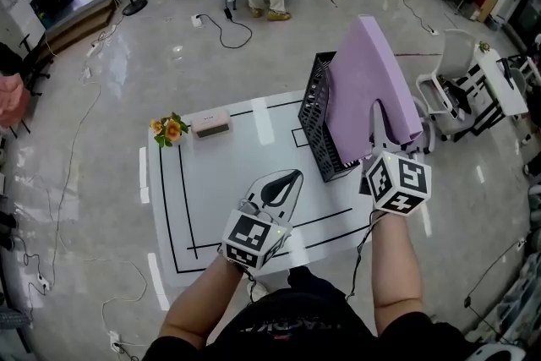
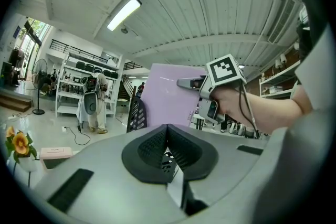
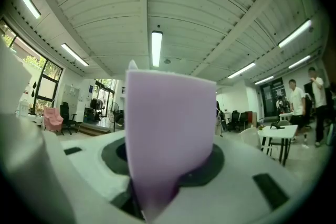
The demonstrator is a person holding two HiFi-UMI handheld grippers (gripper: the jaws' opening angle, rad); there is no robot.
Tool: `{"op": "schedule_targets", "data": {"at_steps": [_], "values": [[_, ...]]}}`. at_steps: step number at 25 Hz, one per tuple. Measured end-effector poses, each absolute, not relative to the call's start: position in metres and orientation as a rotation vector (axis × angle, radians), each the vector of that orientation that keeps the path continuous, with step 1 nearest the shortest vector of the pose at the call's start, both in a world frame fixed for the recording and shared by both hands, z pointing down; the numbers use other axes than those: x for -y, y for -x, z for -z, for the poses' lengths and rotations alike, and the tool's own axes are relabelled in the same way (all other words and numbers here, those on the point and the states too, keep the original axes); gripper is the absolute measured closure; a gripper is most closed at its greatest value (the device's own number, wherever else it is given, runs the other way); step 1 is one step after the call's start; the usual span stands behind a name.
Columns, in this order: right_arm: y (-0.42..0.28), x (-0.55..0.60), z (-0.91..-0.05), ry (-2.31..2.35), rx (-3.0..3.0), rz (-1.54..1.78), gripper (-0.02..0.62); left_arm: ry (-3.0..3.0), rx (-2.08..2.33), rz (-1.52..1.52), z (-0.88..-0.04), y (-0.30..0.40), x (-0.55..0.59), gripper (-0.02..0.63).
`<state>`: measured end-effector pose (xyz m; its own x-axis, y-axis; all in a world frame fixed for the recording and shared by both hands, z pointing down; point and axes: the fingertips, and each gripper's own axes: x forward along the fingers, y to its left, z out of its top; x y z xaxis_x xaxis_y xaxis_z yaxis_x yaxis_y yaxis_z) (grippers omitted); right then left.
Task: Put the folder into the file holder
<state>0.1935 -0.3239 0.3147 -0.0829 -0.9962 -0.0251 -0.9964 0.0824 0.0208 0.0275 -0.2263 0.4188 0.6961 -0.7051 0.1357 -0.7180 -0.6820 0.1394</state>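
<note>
Nearest, the left gripper [image 1: 287, 180], jaws together and empty, hangs over the near edge of the tabletop [image 1: 221, 182] while the right gripper [image 1: 378, 124] clamps the purple folder [image 1: 363, 76], slanted over the mesh file holder [image 1: 316, 121] at the right edge, where its corner might snag the rim.

No legible text, label or number is present. The pale print on the person's dark shirt [image 1: 287, 324] is too blurred to read.
</note>
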Motion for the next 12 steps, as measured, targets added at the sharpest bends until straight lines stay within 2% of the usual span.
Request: {"op": "schedule_targets", "data": {"at_steps": [12], "values": [[-0.186, 0.323, -0.33, 2.152, -2.325, -0.013, 0.42, -2.709, 1.154, -0.089, -0.418, -0.018, 0.222, 0.603]]}}
